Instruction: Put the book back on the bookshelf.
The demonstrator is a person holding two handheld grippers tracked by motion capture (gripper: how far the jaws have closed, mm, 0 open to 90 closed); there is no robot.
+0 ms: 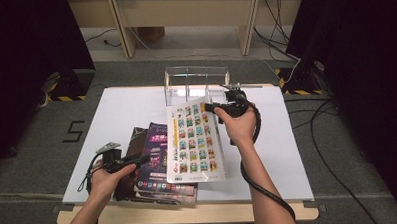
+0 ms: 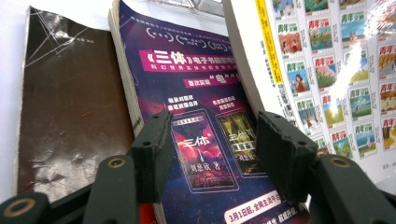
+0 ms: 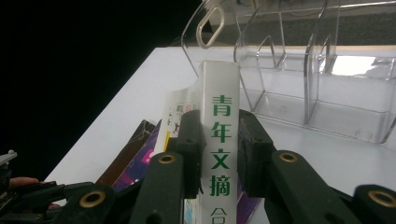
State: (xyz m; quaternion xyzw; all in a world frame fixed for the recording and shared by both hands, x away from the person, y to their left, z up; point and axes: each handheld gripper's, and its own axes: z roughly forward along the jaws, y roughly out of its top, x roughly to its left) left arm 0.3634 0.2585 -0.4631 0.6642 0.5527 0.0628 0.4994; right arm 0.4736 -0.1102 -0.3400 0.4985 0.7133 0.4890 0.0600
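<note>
Beside the clear acrylic file rack (image 1: 196,84), we hold the thick white magazine with a grid of small cover pictures (image 1: 195,142) by its spine in the right gripper (image 1: 221,109), jaws clamped on it. Its long axis runs from the rack toward us, so the rack's slots lie just beyond the right gripper. Our left gripper (image 2: 210,154) stands wide open, holding nothing, over the purple paperback (image 2: 196,121) and the dark brown book (image 2: 70,116). We cannot make out the slot widths.

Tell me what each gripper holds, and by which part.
The right gripper clamps the white magazine by its spine. The left gripper stands open over the purple book, holding nothing.
</note>
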